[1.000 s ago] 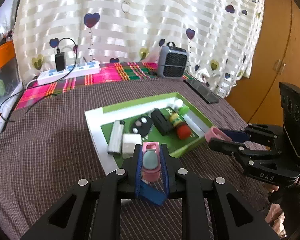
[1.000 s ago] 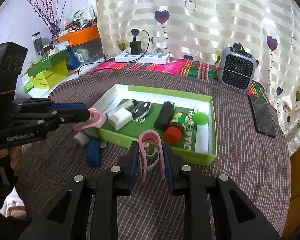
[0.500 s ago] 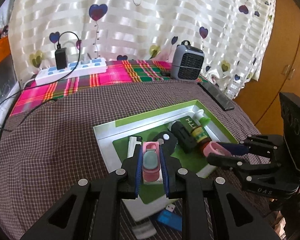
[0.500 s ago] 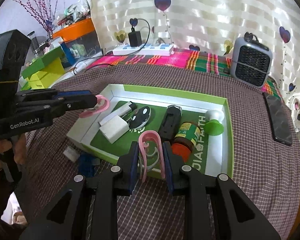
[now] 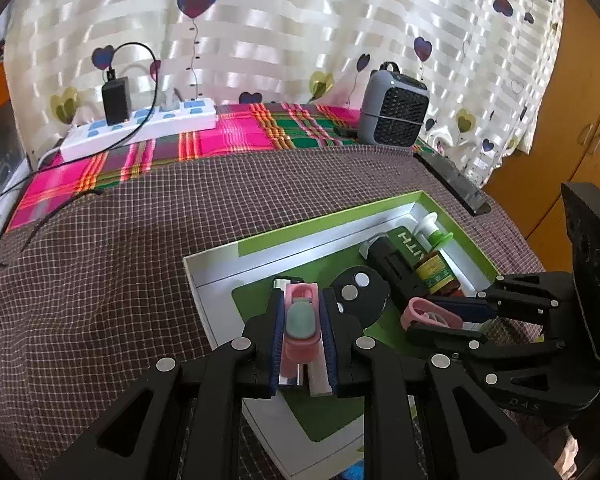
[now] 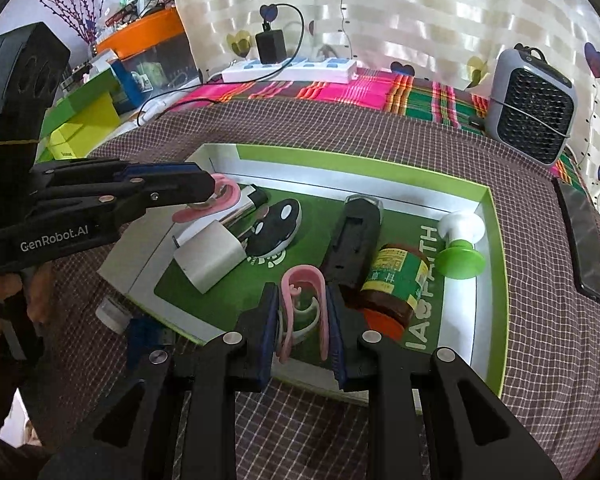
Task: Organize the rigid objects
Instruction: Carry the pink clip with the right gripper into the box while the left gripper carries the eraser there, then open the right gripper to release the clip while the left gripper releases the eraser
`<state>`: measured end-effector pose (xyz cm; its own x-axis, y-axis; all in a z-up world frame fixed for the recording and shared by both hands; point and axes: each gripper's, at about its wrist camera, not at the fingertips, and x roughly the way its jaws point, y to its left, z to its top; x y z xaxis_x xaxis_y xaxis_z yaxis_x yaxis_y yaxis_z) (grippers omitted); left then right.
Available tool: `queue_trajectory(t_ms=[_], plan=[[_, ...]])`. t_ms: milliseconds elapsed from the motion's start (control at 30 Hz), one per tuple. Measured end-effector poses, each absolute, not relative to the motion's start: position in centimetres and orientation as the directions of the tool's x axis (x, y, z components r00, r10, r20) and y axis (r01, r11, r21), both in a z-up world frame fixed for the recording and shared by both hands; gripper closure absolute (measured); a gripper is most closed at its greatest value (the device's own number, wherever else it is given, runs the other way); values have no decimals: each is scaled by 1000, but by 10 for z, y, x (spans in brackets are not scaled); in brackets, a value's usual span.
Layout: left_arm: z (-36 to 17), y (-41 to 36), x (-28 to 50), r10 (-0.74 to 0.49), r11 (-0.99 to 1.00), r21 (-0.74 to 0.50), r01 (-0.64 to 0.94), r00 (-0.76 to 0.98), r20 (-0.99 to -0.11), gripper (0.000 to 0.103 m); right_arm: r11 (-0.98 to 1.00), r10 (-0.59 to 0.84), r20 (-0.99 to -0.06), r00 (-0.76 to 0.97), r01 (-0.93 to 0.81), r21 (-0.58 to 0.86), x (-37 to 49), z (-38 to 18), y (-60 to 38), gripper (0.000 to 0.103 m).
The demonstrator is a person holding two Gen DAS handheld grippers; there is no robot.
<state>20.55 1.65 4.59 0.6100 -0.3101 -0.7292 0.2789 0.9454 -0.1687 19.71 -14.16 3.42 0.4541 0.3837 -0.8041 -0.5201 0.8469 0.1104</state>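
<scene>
A green-and-white open box (image 5: 328, 220) (image 6: 492, 264) lies on the checked cloth. My left gripper (image 5: 302, 308) (image 6: 209, 192) is shut on a small pink piece with a grey-green oval top (image 5: 300, 320) and hovers over the box's left end. My right gripper (image 6: 302, 312) (image 5: 410, 322) is shut on a pink U-shaped clip (image 6: 302, 276) (image 5: 424, 312) above the box's near edge. Inside lie a white charger (image 6: 210, 258), a black oval fob (image 6: 276, 226), a black bar (image 6: 354, 236), a brown bottle (image 6: 396, 284) and a green-and-white suction cup (image 6: 460, 248).
A blue USB stick (image 6: 146, 340) and a white cap (image 6: 112, 312) lie on the cloth just outside the box's left corner. A grey fan (image 6: 534, 110), a dark phone (image 6: 582, 236) and a power strip (image 6: 296, 70) sit farther back and to the right.
Both grippers have come forward and lower, from beside the box's near edge to over its inside. Each still holds its pink piece.
</scene>
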Motion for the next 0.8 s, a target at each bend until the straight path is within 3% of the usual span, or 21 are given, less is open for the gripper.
queue_trajectory(t_ms=[800], plan=[[29, 16, 214, -298, 947, -165, 275, 567, -768, 86, 844, 373, -813, 448, -528, 97, 200, 29, -137, 79]])
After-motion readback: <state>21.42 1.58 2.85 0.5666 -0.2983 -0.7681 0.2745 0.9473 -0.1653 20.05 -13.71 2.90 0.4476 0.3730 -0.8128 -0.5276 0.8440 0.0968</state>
